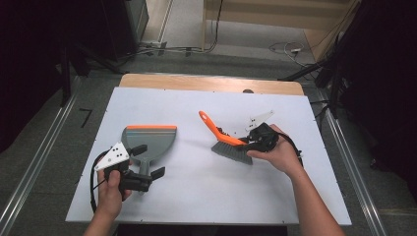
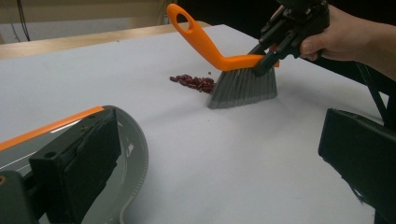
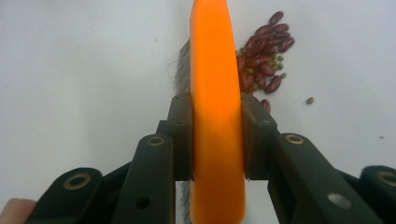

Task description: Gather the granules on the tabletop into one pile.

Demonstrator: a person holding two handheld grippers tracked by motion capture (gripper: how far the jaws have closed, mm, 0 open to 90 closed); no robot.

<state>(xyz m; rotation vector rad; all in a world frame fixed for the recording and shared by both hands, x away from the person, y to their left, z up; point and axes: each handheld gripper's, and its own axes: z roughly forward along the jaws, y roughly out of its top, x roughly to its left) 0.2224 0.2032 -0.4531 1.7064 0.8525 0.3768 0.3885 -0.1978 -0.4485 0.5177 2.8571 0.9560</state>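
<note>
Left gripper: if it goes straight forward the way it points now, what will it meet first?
Probably bare table first; the left gripper has open jaws. Farther along that line stands the brush, with the beans beside it. Depth is hard to judge.

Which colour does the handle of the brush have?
The brush handle is bright orange; the right gripper view shows it best.
</note>
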